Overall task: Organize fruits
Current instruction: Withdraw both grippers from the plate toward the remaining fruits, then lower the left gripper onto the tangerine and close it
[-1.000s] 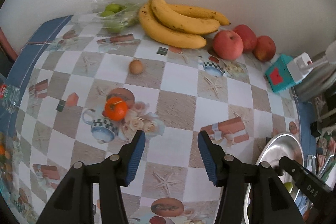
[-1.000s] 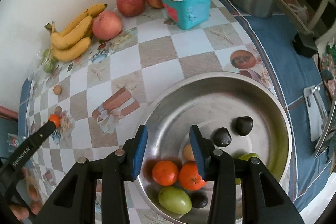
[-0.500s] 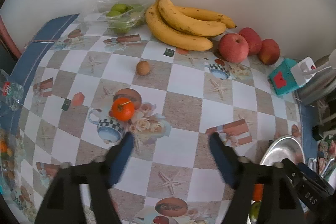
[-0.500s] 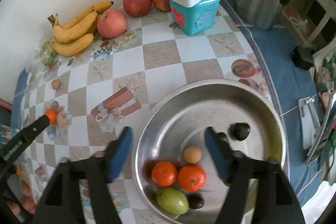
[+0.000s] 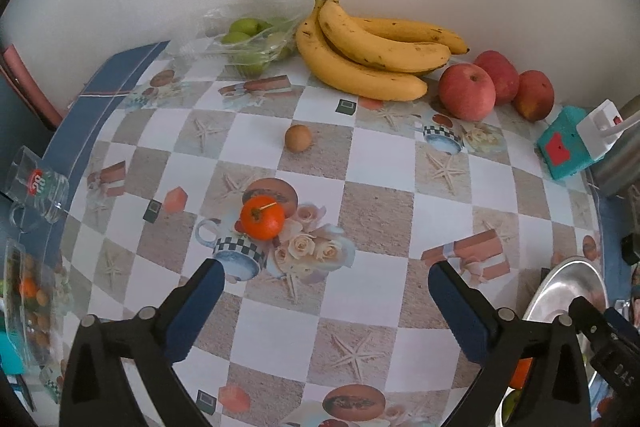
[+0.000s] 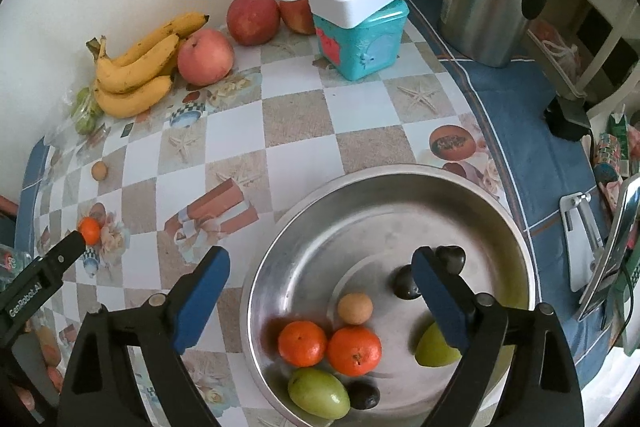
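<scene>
One small orange mandarin (image 5: 262, 217) sits left of centre in the left wrist view, light, round, soft-skinned; we judge a gentle squeeze across its middle best. Both the left gripper (image 5: 324, 301) and right gripper (image 6: 320, 291) have just been opening, empty; the steel bowl (image 6: 516, 227) lies lower right.

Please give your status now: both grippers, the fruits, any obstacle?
Left gripper and right gripper open, empty, jaws just widened. Tangerine and small brown fruit loose on table; metal bowl part filled. Nothing in the way.

The right tongs (image 6: 320, 291) partly hide a green fruit (image 6: 434, 347).
</scene>
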### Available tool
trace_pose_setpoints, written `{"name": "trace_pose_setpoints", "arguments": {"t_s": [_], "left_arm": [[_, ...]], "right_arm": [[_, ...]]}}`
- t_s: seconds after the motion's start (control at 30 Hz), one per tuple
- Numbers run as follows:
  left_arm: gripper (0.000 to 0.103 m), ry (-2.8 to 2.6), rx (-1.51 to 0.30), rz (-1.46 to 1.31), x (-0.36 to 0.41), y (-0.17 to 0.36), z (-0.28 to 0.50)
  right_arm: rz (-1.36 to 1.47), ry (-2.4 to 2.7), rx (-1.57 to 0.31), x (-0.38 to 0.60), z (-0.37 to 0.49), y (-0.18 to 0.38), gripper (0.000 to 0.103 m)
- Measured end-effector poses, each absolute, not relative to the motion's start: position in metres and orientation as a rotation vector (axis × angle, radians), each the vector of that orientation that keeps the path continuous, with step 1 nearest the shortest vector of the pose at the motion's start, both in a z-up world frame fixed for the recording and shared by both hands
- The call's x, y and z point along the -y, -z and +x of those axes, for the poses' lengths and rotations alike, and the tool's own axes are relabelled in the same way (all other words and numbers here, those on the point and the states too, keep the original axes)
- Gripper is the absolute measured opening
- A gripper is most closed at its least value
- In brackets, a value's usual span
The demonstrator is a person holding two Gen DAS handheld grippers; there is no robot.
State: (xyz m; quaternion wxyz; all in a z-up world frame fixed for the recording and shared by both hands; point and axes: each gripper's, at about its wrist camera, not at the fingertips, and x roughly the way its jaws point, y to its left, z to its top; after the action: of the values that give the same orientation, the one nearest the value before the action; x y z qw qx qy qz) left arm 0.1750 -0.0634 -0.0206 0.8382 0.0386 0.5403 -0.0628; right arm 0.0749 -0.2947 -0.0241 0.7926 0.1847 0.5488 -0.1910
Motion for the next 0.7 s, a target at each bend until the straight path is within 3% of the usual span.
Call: {"name": "trace_pose_setpoints", "arguments": {"t_s": [0.7], "left_arm": [[0.103, 0.008, -1.112, 0.226, 0.024, 0.019, 0.185]], "right_arm": [[0.304, 0.346, -1.239, 0.260, 0.092, 0.033, 0.093]]}}
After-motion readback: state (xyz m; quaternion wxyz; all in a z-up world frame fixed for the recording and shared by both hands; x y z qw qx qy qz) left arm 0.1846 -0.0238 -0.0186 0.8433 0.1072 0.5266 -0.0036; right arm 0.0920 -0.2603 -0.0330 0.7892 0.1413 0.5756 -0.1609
